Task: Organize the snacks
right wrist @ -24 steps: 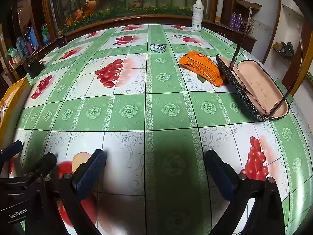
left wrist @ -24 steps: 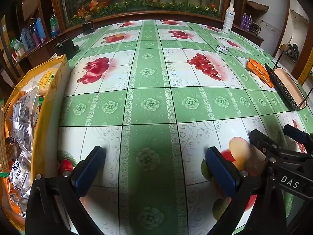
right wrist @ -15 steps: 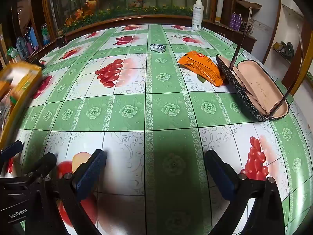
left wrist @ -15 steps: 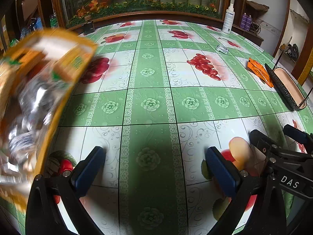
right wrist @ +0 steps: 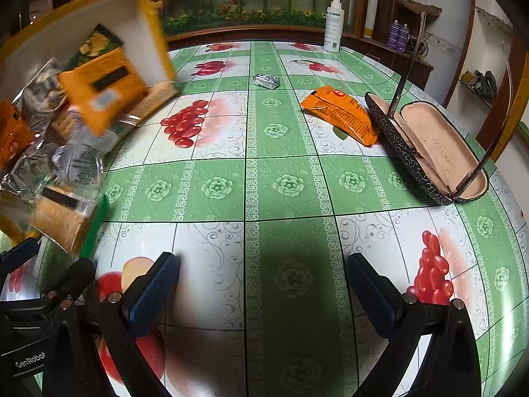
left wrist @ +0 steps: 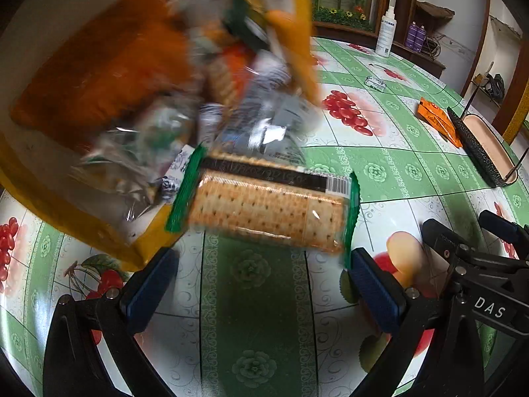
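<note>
— What does your left camera give you?

— My left gripper [left wrist: 261, 284] hangs over the desk [left wrist: 254, 330] with its jaws spread wide and nothing between them. Just ahead of it a yellow box [left wrist: 66, 208] is tipped over, and snacks are tumbling out, most of them blurred. The clearest is a cracker pack [left wrist: 267, 211] with green ends, right above my fingertips. I cannot tell whether it has landed or is in the air. Who tips the box is out of view.

— And the right camera?

— My right gripper [right wrist: 263, 291] is released too, empty, over bare cloth. The box [right wrist: 142, 33] and the spill sit at the left edge. Farther back, an orange packet [right wrist: 340, 115] lies just beside an open glasses case [right wrist: 429, 152], and a small silver packet [right wrist: 266, 81] lies near the middle. A spray bottle [right wrist: 334, 29] stands at the far rim.

— So how far along are we?

— At the very start, I judge. Nothing is sorted or grouped, and neither gripper has picked anything up. The whole heap, plus the two stray packets, is left to arrange.
</note>
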